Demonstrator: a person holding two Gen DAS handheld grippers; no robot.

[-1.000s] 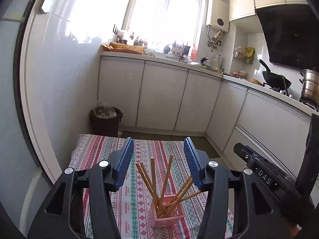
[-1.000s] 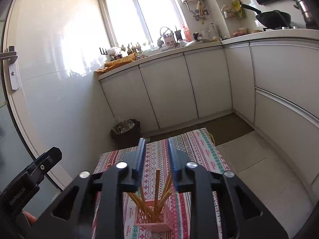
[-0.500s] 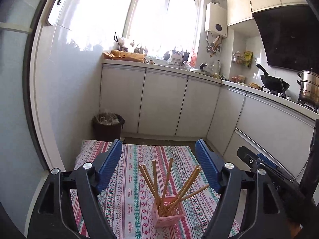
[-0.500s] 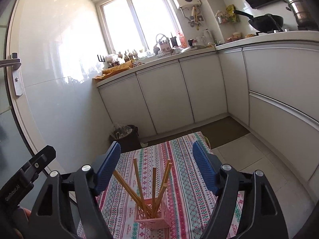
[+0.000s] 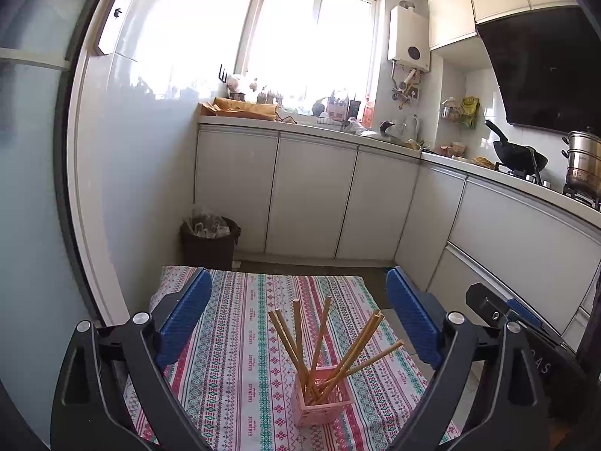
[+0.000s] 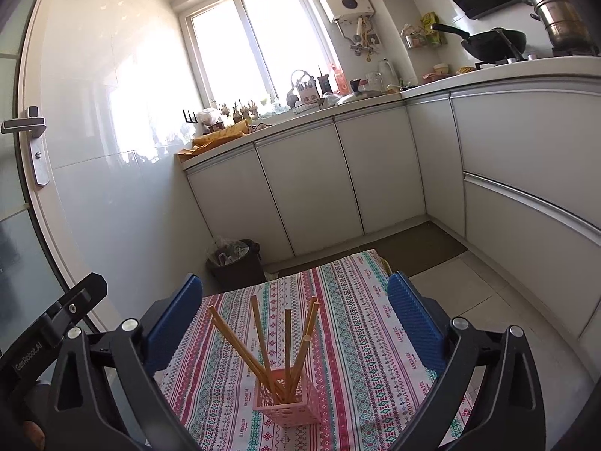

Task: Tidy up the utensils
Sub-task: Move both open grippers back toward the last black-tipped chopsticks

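**A:** Left wrist view: left gripper (image 5: pixel 298 314) has just been opening. Jaws now spread wide, nothing between the pads. The pink holder (image 5: pixel 321 396) sits on the striped tablecloth (image 5: pixel 233 357), chopsticks (image 5: pixel 323 345) standing in it, fanned out.

**B:** Right side the same?

**A:** Yes. Right gripper (image 6: pixel 296 319) has also just been opening, released and empty. In its view the holder (image 6: pixel 287 398) is low and centred, with chopsticks (image 6: pixel 263 342) leaning left and right. No loose utensils on the cloth (image 6: pixel 353 338) that I can see in either view.

**B:** So the task looks done or nearly done?

**A:** That's my read. All visible sticks are in the holder. I can't see the cloth right under the grippers, so I can't rule out a stray one.

**B:** Risks?

**A:** Mainly tipping. The holder looks light and narrow, and the sticks are splayed with tops well outside the rim. One leans far right in the left view. A finger clipping a tip on the way out would lever the holder over.

**B:** Anything else?

**A:** The two grippers are close: each shows at the edge of the other's view. Careless crossing means a knock. The cloth also looks loose on a small table, so snagging it would drag the holder along.

**B:** Mitigation?

**A:** Lift clear above the tips before moving sideways.
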